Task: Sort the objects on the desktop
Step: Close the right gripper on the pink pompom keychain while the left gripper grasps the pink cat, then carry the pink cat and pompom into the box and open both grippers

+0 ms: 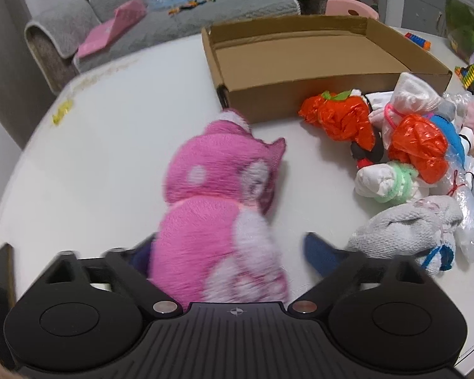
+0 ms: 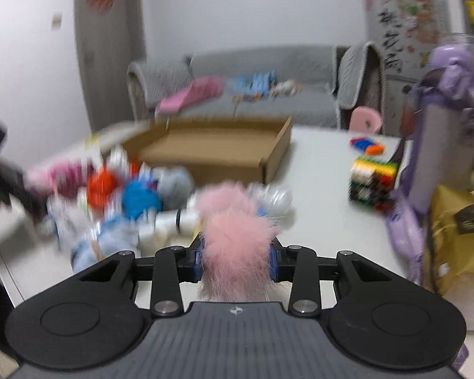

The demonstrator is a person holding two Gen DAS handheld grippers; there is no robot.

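Note:
In the left wrist view a pink plush toy with pale spots lies on the white table between the wide-open fingers of my left gripper; the right blue pad stands apart from it. An empty cardboard box sits beyond it. A pile of small wrapped toys and orange bags lies to the right. In the blurred right wrist view my right gripper is shut on a pale pink furry pom-pom, above the table. The box is ahead, the toy pile to its left.
A block of coloured bricks and a purple bottle stand on the table's right side, with a yellow-brown package nearer. A grey sofa with toys is behind the table. A pink chair back shows behind the box.

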